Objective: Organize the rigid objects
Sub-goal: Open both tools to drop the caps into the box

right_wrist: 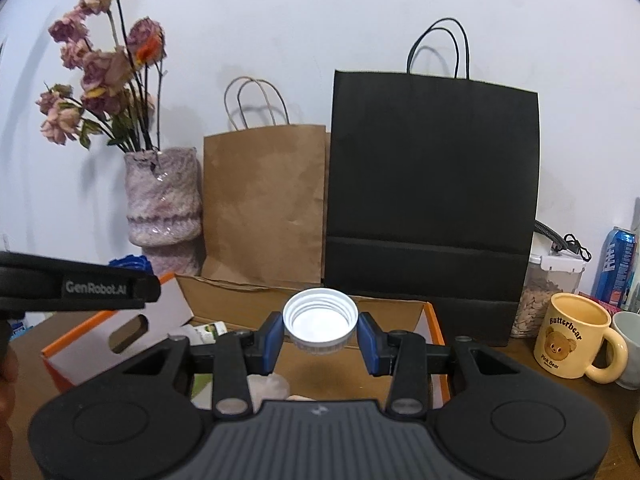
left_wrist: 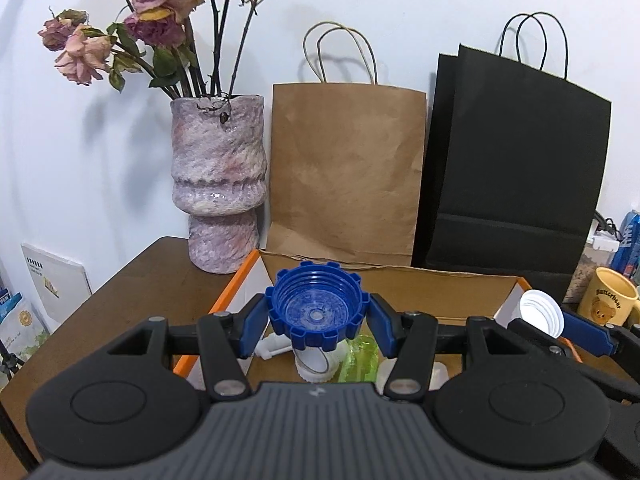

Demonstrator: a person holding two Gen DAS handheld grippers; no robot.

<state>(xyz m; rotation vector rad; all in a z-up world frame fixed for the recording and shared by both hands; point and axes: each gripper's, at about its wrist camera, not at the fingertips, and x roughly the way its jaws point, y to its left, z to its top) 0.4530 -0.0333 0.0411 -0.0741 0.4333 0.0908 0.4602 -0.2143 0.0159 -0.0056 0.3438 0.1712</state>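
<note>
While each tool is clamped on a cap held above the box (right_wrist: 304, 372), the left tool (left_wrist: 318, 316) on the blue cap (left_wrist: 317, 307), the right tool (right_wrist: 320, 330) at its 3 o'clock on the white cap (right_wrist: 320, 320), both should probably lower level before letting go.

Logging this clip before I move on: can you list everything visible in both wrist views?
Blue ribbed plastic cap: 1, in left gripper.
White threaded plastic cap: 1, in right gripper.
Orange-edged cardboard box: 1, below both grippers, holding small bottles.
Mottled pink ceramic vase: 1, dried roses, back left.
Brown paper bag: 1, against wall.
Black paper bag: 1, beside it.
Yellow bear mug: 1, right.
Blue drink can: 1, far right.
Left gripper: shut.
Right gripper: shut.
</note>
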